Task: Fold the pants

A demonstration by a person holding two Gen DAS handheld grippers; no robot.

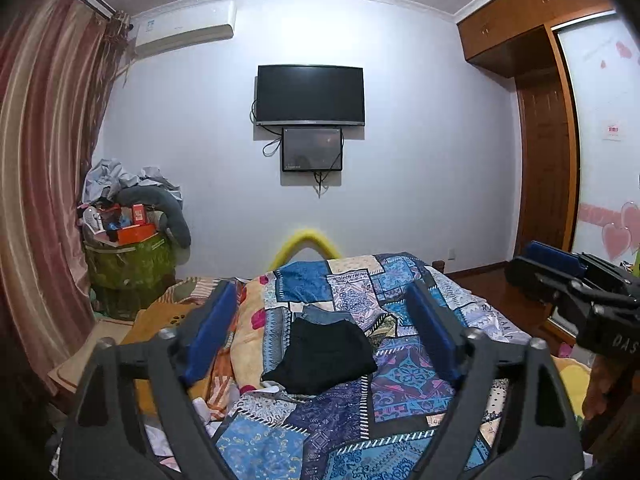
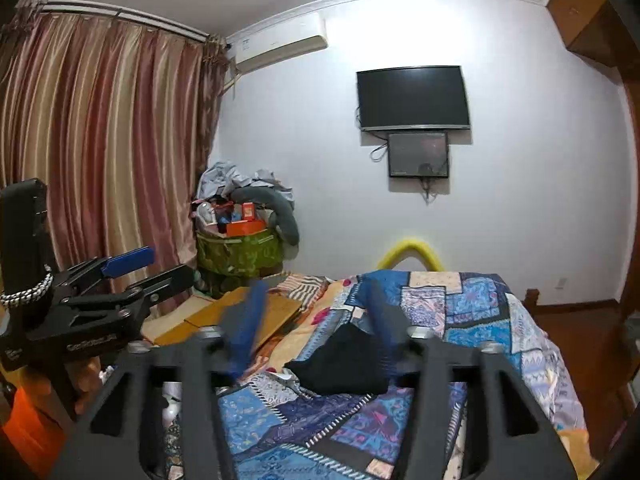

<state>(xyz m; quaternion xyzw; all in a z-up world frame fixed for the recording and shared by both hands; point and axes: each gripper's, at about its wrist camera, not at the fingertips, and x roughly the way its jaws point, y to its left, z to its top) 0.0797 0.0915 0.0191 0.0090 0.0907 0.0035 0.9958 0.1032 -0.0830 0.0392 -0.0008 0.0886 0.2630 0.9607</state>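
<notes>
A folded pair of black pants (image 1: 324, 356) lies on the patchwork bedspread (image 1: 404, 376), partly over a folded blue denim garment (image 1: 320, 314). My left gripper (image 1: 320, 288) hovers above the bed, open wide, with its blue pads (image 1: 208, 336) well apart and nothing between them. In the right wrist view the black pants (image 2: 344, 364) sit just beyond my right gripper (image 2: 316, 292), whose blurred blue fingers (image 2: 248, 328) stand apart and hold nothing. Each gripper shows in the other's view: the right one (image 1: 560, 276) at the right edge, the left one (image 2: 132, 272) at the left edge.
A wall TV (image 1: 310, 94) with a smaller screen (image 1: 312, 149) below faces the bed. A green basket (image 1: 128, 268) piled with clutter stands by the striped curtain (image 1: 44, 160). Wooden boards (image 2: 240, 312) lie beside the bed, a wardrobe (image 1: 548, 152) stands at right, and a yellow foam arch (image 1: 306, 242) is at the bed's foot.
</notes>
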